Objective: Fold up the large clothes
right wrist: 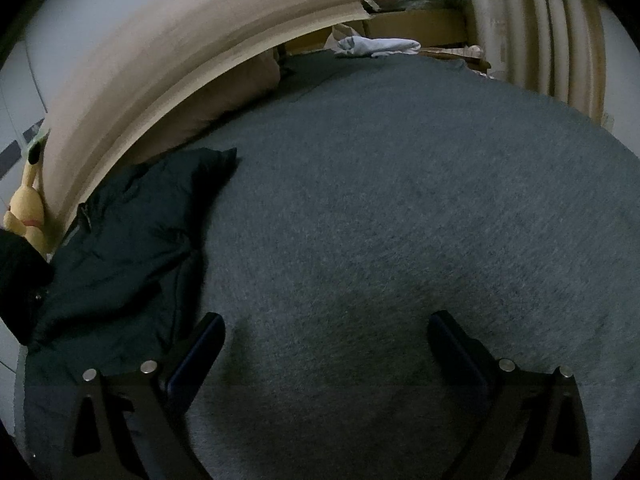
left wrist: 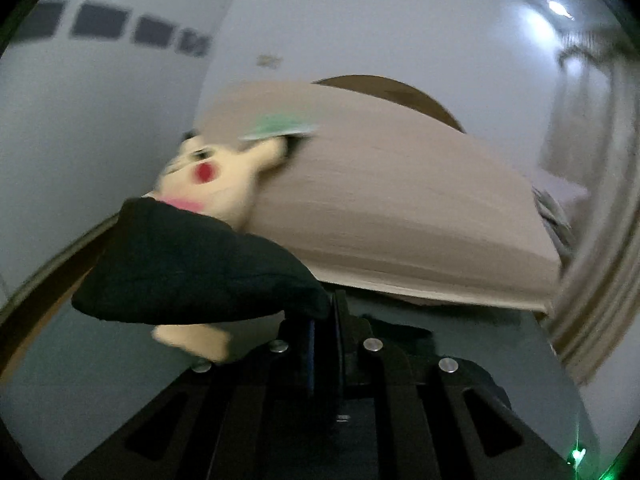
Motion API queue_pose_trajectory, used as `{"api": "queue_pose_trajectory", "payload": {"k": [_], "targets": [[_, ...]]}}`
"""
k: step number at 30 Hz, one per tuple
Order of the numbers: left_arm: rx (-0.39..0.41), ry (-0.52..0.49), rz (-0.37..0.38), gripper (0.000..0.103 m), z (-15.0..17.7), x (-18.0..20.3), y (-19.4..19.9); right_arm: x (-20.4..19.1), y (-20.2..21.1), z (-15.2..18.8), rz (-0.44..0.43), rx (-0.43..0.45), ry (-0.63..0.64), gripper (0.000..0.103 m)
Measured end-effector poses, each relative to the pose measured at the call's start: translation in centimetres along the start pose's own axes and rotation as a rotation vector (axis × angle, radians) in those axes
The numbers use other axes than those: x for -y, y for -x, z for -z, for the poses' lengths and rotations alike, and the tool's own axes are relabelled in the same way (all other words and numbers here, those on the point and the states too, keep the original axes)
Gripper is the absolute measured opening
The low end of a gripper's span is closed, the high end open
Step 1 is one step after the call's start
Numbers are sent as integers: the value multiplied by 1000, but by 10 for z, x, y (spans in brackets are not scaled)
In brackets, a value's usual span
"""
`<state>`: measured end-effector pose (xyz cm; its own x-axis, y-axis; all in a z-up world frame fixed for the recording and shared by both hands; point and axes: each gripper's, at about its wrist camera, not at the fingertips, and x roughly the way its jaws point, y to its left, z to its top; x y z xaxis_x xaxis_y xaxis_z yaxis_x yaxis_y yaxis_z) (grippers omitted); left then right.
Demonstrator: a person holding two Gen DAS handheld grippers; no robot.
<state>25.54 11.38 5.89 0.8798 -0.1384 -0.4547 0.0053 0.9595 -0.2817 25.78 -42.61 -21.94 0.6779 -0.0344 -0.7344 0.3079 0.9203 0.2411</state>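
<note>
- Bed (right wrist: 400,220): grey, coarse-knit cover; fills most of the right wrist view.
- Headboard (left wrist: 400,200): tan, padded, curved by the lens; borders the bed's far-left edge in the right wrist view; motion-blurred in the left.
- Walls (left wrist: 100,120): pale grey, with a row of dark rectangles high up.
- Curtain (right wrist: 552,32): beige, pleated; hangs at the bed's far right corner.
- Garment (right wrist: 120,240): dark, near black, crumpled; lies on the bed's left side beside the headboard. One corner points toward the bed's middle. A bunched part (left wrist: 192,264) is raised above the cover.
- Plush (left wrist: 212,184): yellow, red cheek spot; sits against the headboard, just behind the raised cloth.
- Clothes (right wrist: 376,46): a pale heap at the far edge of the bed.
- Left gripper (left wrist: 326,320): clenched on the garment's edge, jaws pressed together.
- Right gripper (right wrist: 326,344): released, jaws spread wide; over bare cover, just right of the garment.
</note>
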Motion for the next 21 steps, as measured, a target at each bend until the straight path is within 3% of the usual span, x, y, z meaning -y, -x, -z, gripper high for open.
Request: {"api": "queue_pose_trajectory", "payload": {"k": [5, 9, 11, 12, 13, 14, 17, 21], "targets": [[-56, -192, 54, 8, 35, 93, -17, 3, 2, 2, -21, 8, -15, 103], [-224, -284, 83, 9, 89, 140, -60, 4, 4, 1, -27, 9, -20, 103], [-350, -332, 79, 24, 117, 154, -81, 5, 5, 1, -27, 8, -20, 103], [-427, -348, 89, 46, 133, 158, -91, 5, 4, 1, -27, 9, -20, 103], [-454, -350, 94, 65, 141, 160, -94, 5, 5, 1, -28, 9, -21, 103], [-486, -350, 95, 71, 149, 160, -99, 5, 5, 1, -29, 9, -21, 103], [-583, -335, 106, 73, 164, 151, -101, 6, 6, 1, -31, 7, -21, 103], [-649, -199, 192, 74, 156, 120, -87, 5, 5, 0, -21, 0, -13, 103]]}}
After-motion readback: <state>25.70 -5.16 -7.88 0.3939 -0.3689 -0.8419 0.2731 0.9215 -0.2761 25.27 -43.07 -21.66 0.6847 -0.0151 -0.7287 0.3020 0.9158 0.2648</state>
